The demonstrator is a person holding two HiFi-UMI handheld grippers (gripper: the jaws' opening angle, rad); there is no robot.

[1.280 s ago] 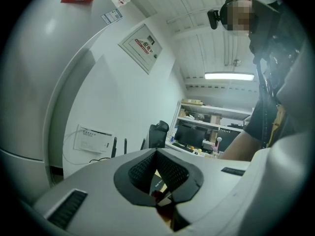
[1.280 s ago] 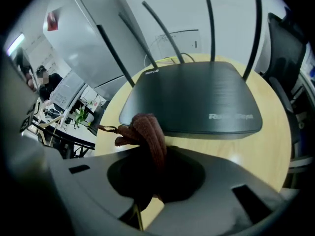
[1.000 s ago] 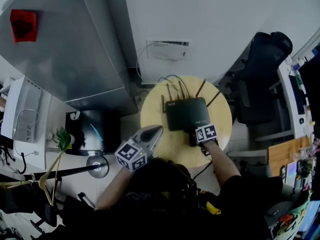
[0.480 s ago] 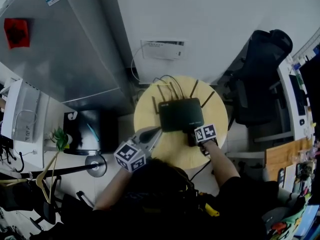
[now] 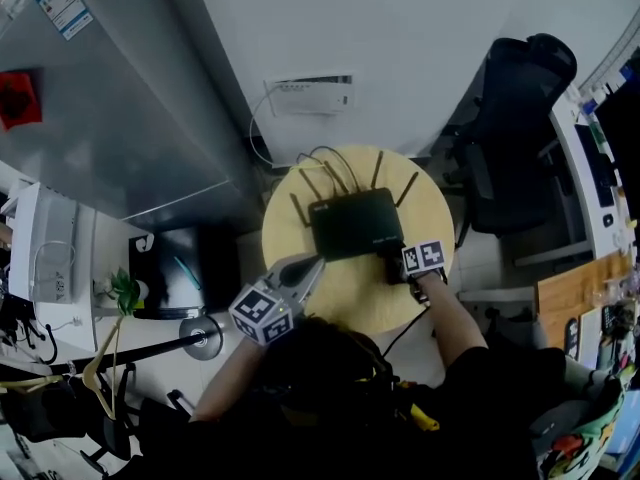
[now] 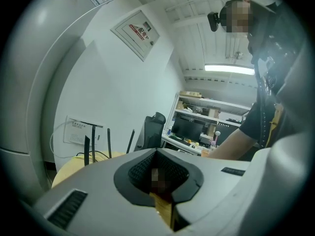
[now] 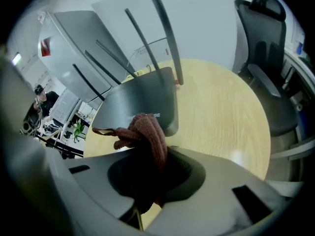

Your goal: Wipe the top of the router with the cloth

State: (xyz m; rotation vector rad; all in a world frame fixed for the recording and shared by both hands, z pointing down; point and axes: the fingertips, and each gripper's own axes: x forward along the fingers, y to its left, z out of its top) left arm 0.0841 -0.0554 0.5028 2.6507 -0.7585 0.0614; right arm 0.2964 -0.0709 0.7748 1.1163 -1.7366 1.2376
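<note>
While pinching a brown knitted cloth [image 7: 145, 134] tight between both jaws of the right gripper [image 7: 150, 181], holds that wad bunched and upright out of the dark gap, with one loose fold flopped toward the claw's left. Has the wad at the near right corner of the black router [image 7: 140, 100] just ahead of the claw, over the edge of its flat top; cannot tell whether touching. Farther ahead, along the router's far edge, thin black antennas [image 7: 165, 33] fanned upward. Beneath the claw and out to its right, bare pale wood of the round table [image 7: 221, 112]; past that rim, farther right, a black office chair [image 7: 266, 53]. Across the router, off to the claw's left, the left gripper [image 6: 156, 154] with jaws pressed together on nothing, tips aimed at the router's near left corner and close beside it, contact impossible to judge. Ahead of that second claw, above its own grey body, the antennas again and a white wall [image 6: 123, 82]. On that wall, beyond the table, a white box [image 5: 310, 95] with thin cables [image 5: 335, 156] looping below it. Away to the left claw's left, a tall grey cabinet [image 5: 110, 118].
</note>
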